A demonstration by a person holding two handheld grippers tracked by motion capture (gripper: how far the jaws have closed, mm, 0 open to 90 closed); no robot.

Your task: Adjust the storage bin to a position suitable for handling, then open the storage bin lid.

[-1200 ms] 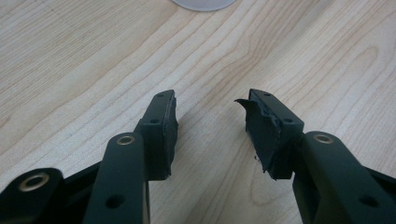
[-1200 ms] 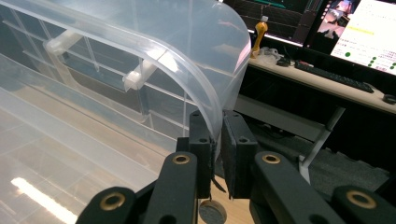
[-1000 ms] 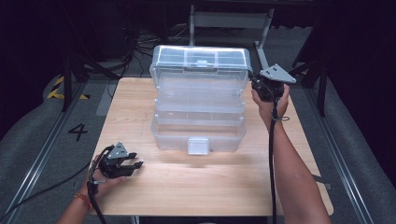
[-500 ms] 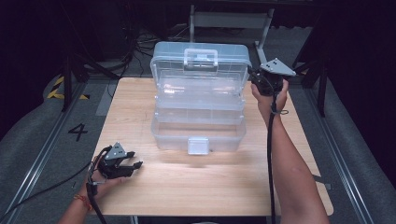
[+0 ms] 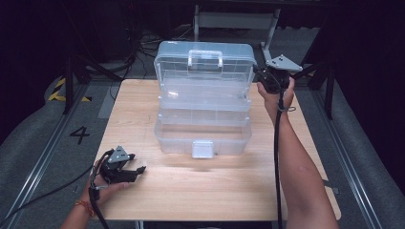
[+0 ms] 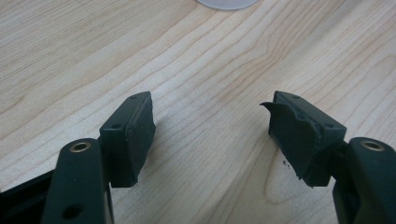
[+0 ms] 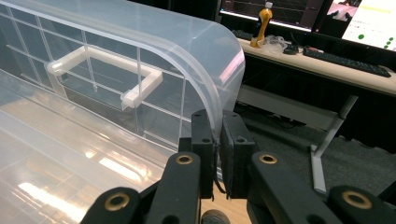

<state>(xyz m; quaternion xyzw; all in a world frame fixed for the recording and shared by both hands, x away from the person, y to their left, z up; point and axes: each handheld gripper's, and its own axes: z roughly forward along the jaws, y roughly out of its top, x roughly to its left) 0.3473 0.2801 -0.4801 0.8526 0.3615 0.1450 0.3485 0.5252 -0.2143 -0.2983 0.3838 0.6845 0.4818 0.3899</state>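
Toolbox lid [image 5: 205,62] is pinched at its edge, straight ahead of our right gripper [image 7: 217,140], standing tall at the table's [image 5: 215,186] far side, while our left gripper [image 6: 210,126] sits wide apart and empty, well short of the box.

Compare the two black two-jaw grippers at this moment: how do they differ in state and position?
The left gripper has its jaws wide apart with nothing between them, while the right gripper is shut on the edge of the clear plastic box lid. The left gripper rests low by the near left corner of the wooden table; the right gripper is raised beside the far right of the box. Both are hand-held with trailing cables.
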